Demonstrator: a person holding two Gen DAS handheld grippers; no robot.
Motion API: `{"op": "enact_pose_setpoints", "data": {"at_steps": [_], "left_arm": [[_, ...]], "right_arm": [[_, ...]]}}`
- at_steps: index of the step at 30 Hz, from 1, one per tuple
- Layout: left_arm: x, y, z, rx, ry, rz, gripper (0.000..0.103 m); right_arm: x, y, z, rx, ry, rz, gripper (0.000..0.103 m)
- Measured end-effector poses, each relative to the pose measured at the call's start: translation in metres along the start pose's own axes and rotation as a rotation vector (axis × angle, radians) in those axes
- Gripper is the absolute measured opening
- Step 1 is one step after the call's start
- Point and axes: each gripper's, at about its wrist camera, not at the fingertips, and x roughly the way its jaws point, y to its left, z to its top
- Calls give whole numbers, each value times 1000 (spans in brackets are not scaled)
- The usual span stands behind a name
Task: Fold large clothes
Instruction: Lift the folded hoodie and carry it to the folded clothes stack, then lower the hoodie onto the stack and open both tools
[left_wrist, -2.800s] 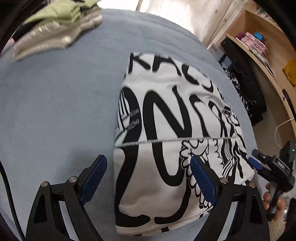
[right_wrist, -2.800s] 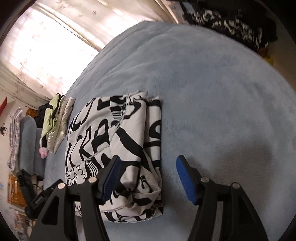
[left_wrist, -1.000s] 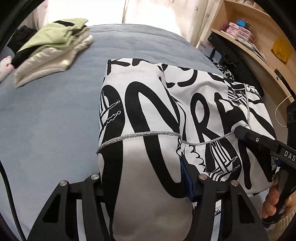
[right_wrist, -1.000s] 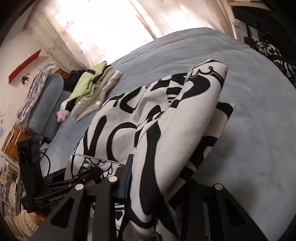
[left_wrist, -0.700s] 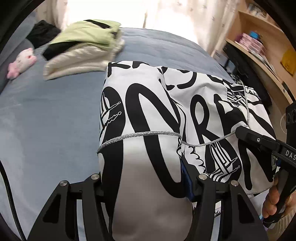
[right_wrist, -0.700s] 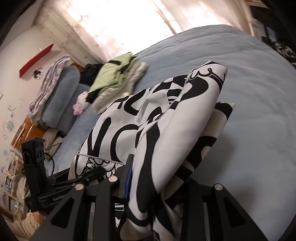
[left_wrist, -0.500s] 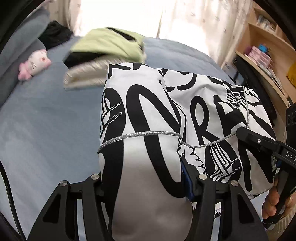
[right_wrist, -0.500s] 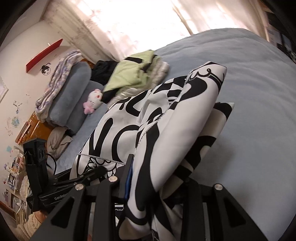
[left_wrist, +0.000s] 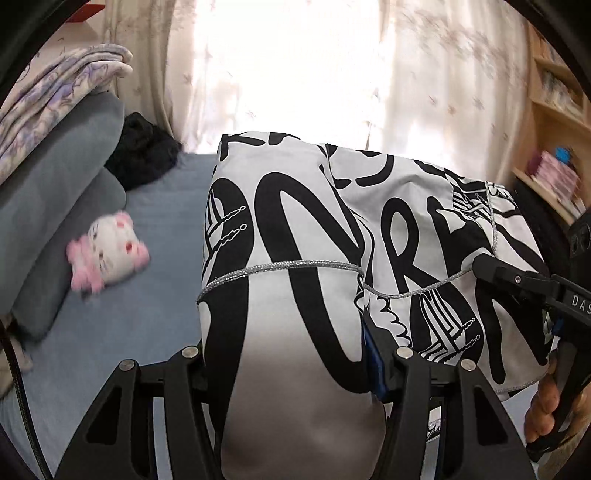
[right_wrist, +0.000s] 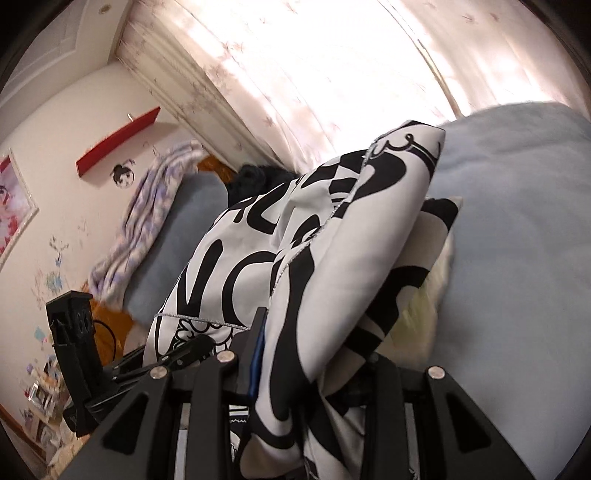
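Two grippers each clamp one folded black-and-white printed garment (left_wrist: 295, 258). The left gripper (left_wrist: 291, 354) grips its near left end, jaws partly closed on thick fabric. The right gripper (right_wrist: 314, 354) pinches the right end, jaws narrower. The garment is bundled, silver-stitched, lifted above a blue bed (left_wrist: 162, 295). One pink plush toy (left_wrist: 107, 251) lies far left.

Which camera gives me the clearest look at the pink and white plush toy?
The left wrist view: the plush toy lies on the blue bedcover beside the grey pillow, though motion-blurred. The right wrist view does not show it; the folded black-and-white garment fills that frame.
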Motion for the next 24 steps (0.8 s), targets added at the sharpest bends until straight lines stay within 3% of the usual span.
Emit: {"op": "enact_pose_setpoints", "data": {"at_steps": [4, 9, 11, 13, 14, 17, 19, 24], "left_arm": [[61, 36, 59, -3, -20, 3, 57], [146, 61, 84, -28, 42, -21, 57], [184, 74, 78, -66, 100, -11, 63], [209, 90, 65, -138, 116, -45, 81], [217, 97, 61, -175, 122, -71, 83], [219, 95, 49, -164, 115, -89, 87], [218, 92, 50, -128, 108, -42, 93], [196, 89, 50, -118, 94, 46, 94]], "right_arm": [[60, -15, 48, 20, -48, 25, 30], [122, -70, 59, 129, -40, 15, 30], [145, -101, 47, 190, -23, -30, 30], [157, -130, 37, 241, -13, -53, 38], [162, -145, 29, 277, 4, -47, 43], [165, -158, 17, 257, 5, -28, 45], [162, -152, 17, 218, 6, -53, 47], [154, -135, 25, 218, 42, -118, 63]]}}
